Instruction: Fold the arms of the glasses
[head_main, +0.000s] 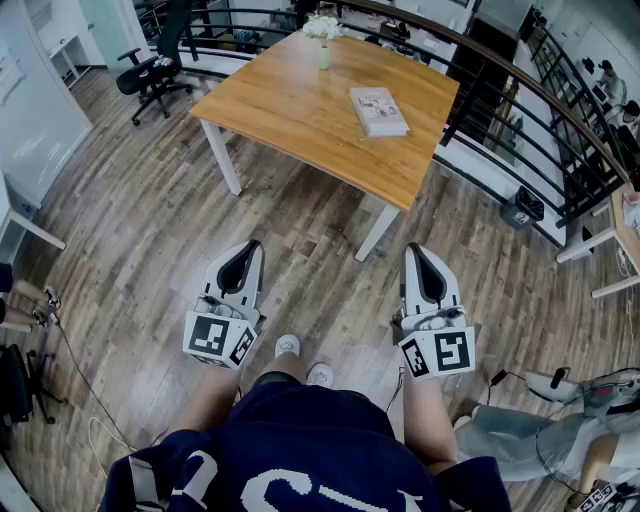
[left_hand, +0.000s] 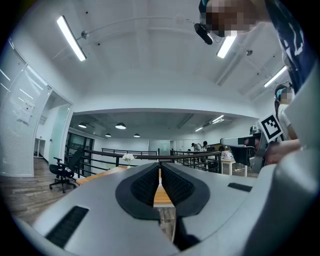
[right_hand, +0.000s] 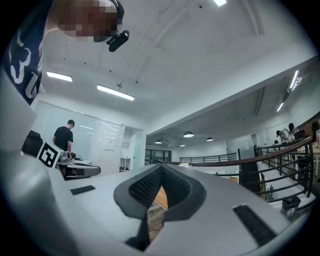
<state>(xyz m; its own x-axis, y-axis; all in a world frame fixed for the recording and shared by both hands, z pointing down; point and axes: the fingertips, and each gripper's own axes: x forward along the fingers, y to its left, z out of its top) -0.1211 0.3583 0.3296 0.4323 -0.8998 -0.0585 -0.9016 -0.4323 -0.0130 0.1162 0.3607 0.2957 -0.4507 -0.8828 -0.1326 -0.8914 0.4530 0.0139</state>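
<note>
**Two closed grippers held over an office floor, with a table ahead**

In the head view, most of the frame is filled by a wood-plank floor (head_main: 300, 230), which is bounded at the far side and the right by a dark railing (head_main: 520, 110). A wooden table (head_main: 300, 110) is set ahead, and a black office chair (head_main: 155, 70) is placed off its left end. Nearer the camera, the left gripper (head_main: 250, 247) and the right gripper (head_main: 415, 250) are held side by side above the floor, well apart from the table. Each claw is shown in its own gripper view pinched fully together, with nothing caught between the pads.

A book (head_main: 378, 110) is laid on the table's right half and is shown by the head view alone. At the far end, white flowers are held in a small vase (head_main: 323, 45). Ceiling strip lights (left_hand: 70, 37) are shown only by the gripper views. A person in a black top (right_hand: 63, 139) beside a glass wall is shown only by the right gripper view.

The glasses cannot be made out in any view.
</note>
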